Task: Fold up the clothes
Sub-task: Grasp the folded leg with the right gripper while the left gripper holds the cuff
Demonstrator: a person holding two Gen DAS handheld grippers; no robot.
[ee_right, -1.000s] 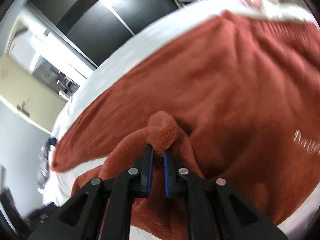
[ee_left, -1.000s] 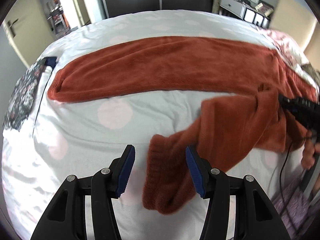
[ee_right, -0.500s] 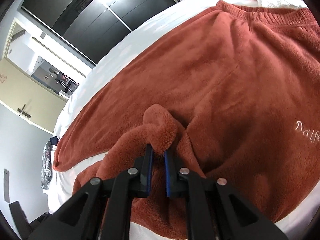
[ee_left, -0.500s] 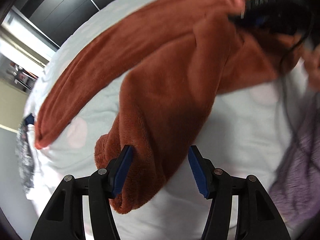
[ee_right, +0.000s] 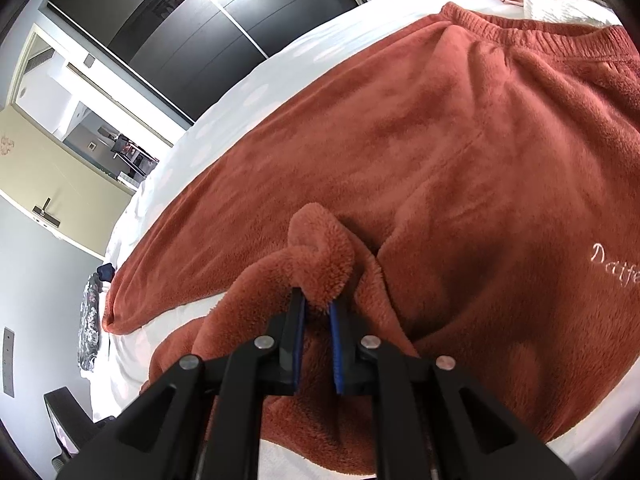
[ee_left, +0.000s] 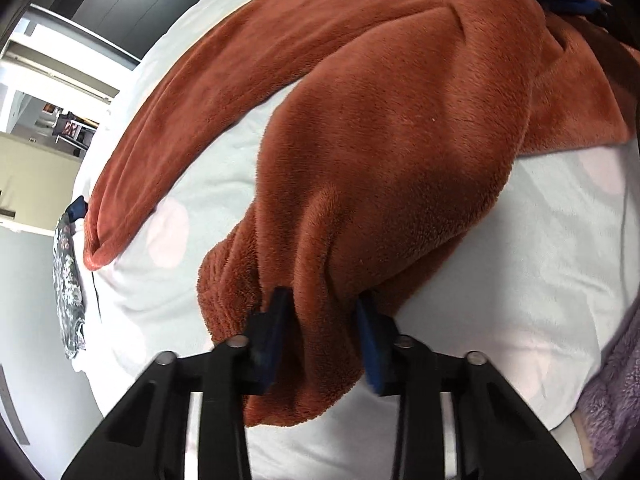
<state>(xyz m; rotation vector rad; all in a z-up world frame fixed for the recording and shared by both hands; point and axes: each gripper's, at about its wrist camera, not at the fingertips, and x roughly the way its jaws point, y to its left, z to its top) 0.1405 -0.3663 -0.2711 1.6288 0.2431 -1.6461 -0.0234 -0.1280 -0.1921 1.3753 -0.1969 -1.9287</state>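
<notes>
Rust-orange fleece trousers [ee_right: 460,140] lie spread across the bed, one leg [ee_left: 380,168] bunched.

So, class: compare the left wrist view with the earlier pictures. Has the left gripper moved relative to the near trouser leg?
Yes. The left gripper has come down onto the near trouser leg and its fingers have just been closing, now pinching the fleece near the cuff.

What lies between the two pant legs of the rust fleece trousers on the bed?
In the left wrist view, bare white bedsheet with a faint pink dot separates the far leg from the near leg; nothing else lies there.
</notes>
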